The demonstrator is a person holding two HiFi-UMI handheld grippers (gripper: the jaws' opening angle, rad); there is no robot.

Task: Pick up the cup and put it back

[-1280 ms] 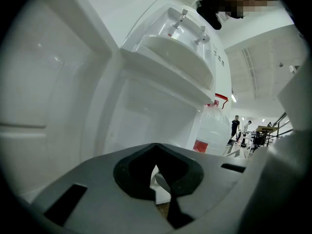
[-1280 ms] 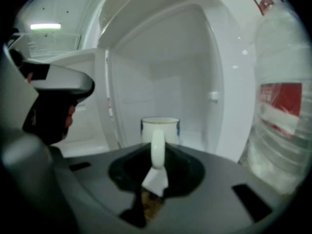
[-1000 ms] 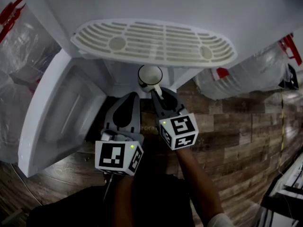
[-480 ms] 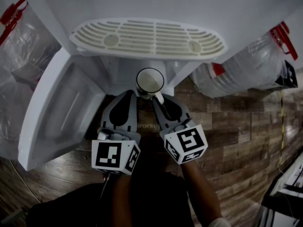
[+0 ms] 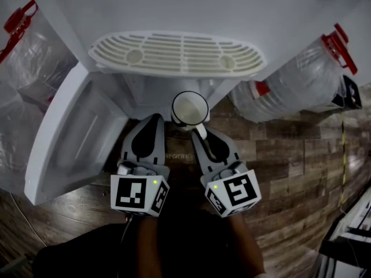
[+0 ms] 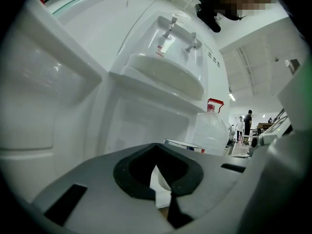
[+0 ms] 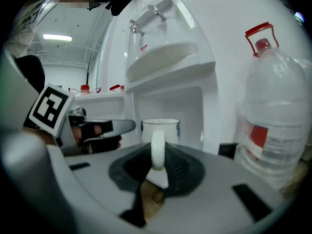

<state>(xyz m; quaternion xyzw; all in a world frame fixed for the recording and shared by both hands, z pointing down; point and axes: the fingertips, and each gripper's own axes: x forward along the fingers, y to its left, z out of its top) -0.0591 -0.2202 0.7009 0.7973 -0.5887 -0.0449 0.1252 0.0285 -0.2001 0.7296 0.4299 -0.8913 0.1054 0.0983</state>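
Note:
A white enamel cup (image 5: 189,109) with a dark rim hangs upright in front of the white water dispenser's open lower compartment (image 5: 145,91). My right gripper (image 5: 203,133) is shut on the cup's handle (image 7: 157,150), with the cup body (image 7: 160,129) just beyond the jaws. My left gripper (image 5: 152,123) hovers level beside it on the left, jaws shut and empty. In the left gripper view the gripper (image 6: 163,199) points at the compartment, and the cup's rim (image 6: 183,145) shows just past the jaws.
The dispenser's slotted drip tray (image 5: 174,54) juts out above the cup. Its cabinet door (image 5: 69,138) stands open to the left. Large water bottles with red caps stand on the right (image 5: 295,80) and left (image 5: 29,45). Below lies a wood floor (image 5: 290,172).
My right gripper has risen and drawn back toward me with the cup, which now hangs out from under the drip tray. The left gripper has stayed in place.

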